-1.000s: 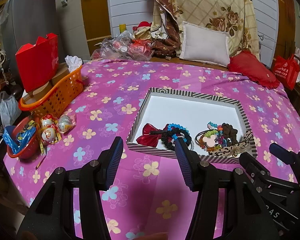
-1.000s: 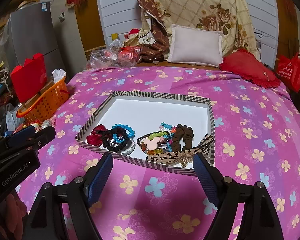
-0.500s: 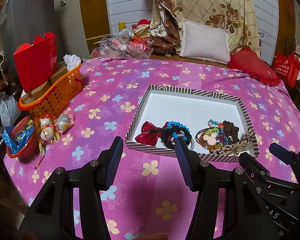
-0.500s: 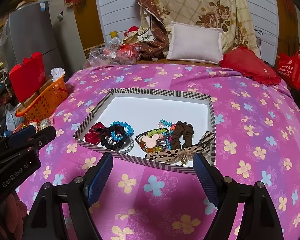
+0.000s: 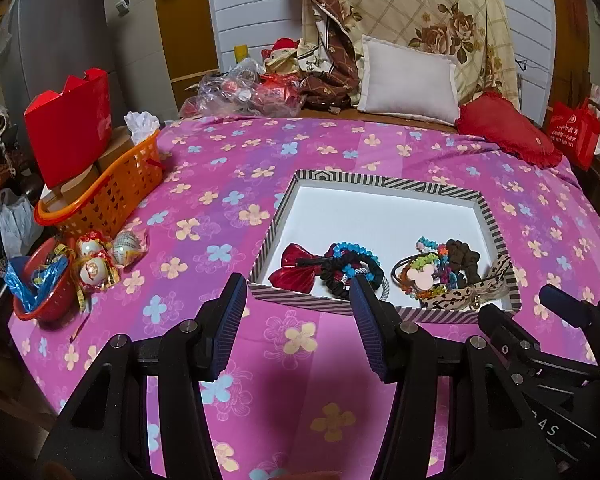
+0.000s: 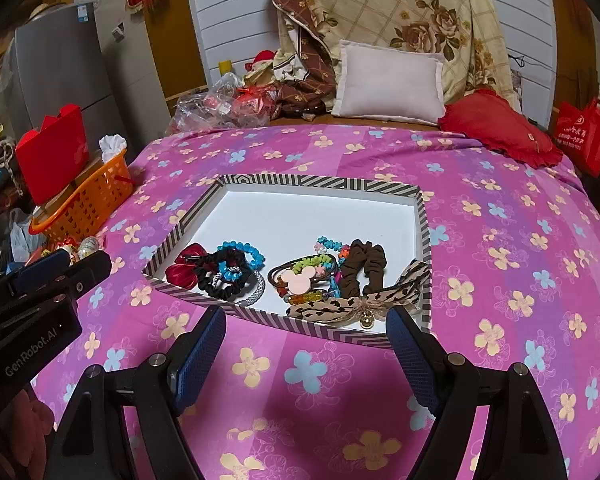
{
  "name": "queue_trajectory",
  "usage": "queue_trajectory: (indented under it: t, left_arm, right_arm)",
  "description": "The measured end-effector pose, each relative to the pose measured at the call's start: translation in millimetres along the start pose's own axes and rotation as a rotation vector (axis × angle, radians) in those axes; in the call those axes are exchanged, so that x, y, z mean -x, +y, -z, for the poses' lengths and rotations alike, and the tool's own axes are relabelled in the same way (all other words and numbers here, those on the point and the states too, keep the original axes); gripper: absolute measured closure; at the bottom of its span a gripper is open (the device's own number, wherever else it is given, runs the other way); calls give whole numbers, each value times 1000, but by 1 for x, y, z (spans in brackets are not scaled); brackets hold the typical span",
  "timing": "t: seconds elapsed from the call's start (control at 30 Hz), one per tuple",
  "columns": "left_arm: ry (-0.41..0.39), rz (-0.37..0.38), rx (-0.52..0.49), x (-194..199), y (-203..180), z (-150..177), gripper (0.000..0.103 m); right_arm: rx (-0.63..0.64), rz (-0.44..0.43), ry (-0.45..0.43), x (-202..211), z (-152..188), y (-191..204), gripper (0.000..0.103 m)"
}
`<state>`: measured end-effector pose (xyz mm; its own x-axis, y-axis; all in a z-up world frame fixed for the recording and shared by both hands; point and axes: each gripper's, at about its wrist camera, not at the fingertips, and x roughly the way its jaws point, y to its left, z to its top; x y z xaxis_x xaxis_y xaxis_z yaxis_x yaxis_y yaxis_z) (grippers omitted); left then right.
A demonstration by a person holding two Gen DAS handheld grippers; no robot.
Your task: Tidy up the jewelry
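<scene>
A striped box (image 5: 384, 182) (image 6: 320, 181) with a white floor sits on the pink flowered cloth. Along its near side lie a red bow (image 5: 294, 270) (image 6: 186, 268), a black scrunchie with blue beads (image 5: 350, 270) (image 6: 224, 276), a pink mouse-shaped hair tie (image 5: 420, 276) (image 6: 298, 278), a brown scrunchie (image 5: 464, 258) (image 6: 362, 266) and a leopard ribbon bow (image 5: 476, 292) (image 6: 360, 300). My left gripper (image 5: 298, 324) is open and empty, just short of the box's near rim. My right gripper (image 6: 306, 354) is open and empty, also in front of the box.
An orange basket (image 5: 112, 188) (image 6: 88, 196) holding a red box (image 5: 70, 126) stands at the left edge. A red bowl (image 5: 40, 280) and wrapped eggs (image 5: 94, 270) lie near it. Pillows (image 5: 410, 78) and plastic bags (image 5: 244, 94) are at the back.
Both views have shifted slightly, so the box sits a little lower and nearer in each. Both grippers stay open and empty; the jewelry has not moved.
</scene>
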<state>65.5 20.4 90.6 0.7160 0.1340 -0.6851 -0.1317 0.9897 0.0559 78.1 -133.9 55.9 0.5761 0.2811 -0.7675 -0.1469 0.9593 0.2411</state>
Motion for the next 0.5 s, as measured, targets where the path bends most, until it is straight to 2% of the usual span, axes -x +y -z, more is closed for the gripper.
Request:
queue_trajectory:
  t: [0.37,0.5]
  left_arm:
    - [-2,-1,2,-2,0,0,50]
    - [22,10,16,-10,9,-1,50]
  right_arm:
    - [6,-3,15,-5,3,-1,23]
    - [9,13,8,-5,5,-9,23]
